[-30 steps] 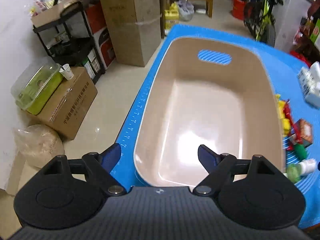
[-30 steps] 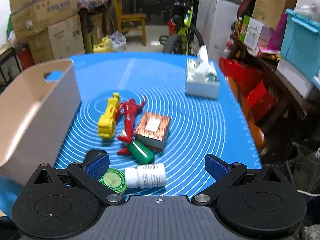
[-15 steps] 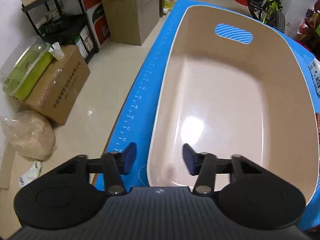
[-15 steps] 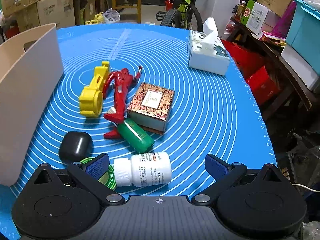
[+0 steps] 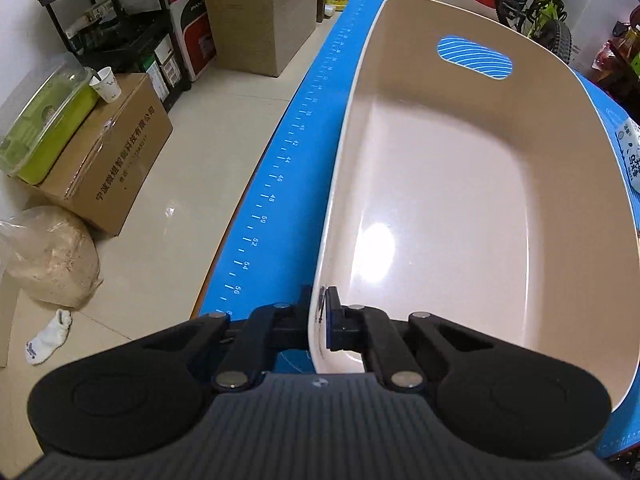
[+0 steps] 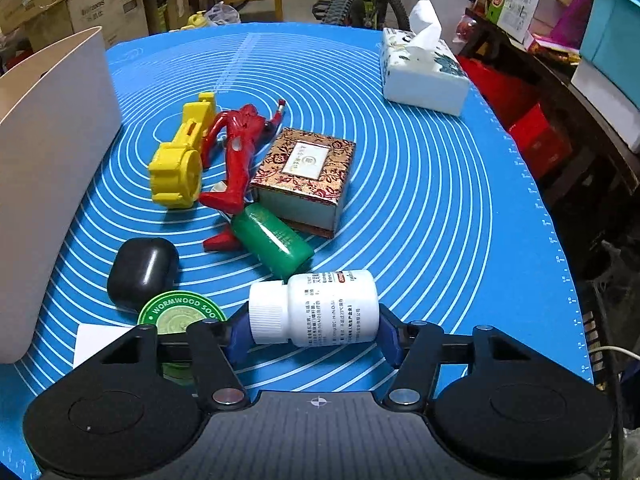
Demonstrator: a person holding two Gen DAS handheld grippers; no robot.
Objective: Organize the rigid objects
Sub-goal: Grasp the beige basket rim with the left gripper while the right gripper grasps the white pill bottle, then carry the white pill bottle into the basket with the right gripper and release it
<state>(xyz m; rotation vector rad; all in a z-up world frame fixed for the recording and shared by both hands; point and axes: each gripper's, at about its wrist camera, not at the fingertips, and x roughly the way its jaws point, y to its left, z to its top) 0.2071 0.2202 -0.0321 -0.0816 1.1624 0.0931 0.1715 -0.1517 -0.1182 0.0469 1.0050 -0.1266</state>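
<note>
My left gripper (image 5: 319, 312) is shut on the near left rim of the empty beige bin (image 5: 432, 200), one finger inside and one outside the wall. The bin's outer wall (image 6: 52, 184) shows at the left of the right wrist view. My right gripper (image 6: 314, 332) is shut on a white pill bottle (image 6: 320, 308) lying on its side on the blue mat (image 6: 420, 184). Beyond it lie a green bottle (image 6: 276, 240), a black case (image 6: 142, 270), a green round tin (image 6: 180, 314), a red figure (image 6: 236, 156), a yellow toy (image 6: 180, 160) and a patterned box (image 6: 308, 176).
A tissue box (image 6: 420, 68) stands at the mat's far right. A white card (image 6: 100, 340) lies by the tin. Left of the table are the floor, cardboard boxes (image 5: 108, 156) and a black shelf (image 5: 120, 28). Clutter and a bicycle (image 6: 360, 0) stand behind the table.
My left gripper moved to the bin's near left rim and closed on it. My right gripper moved forward and closed on the white pill bottle.
</note>
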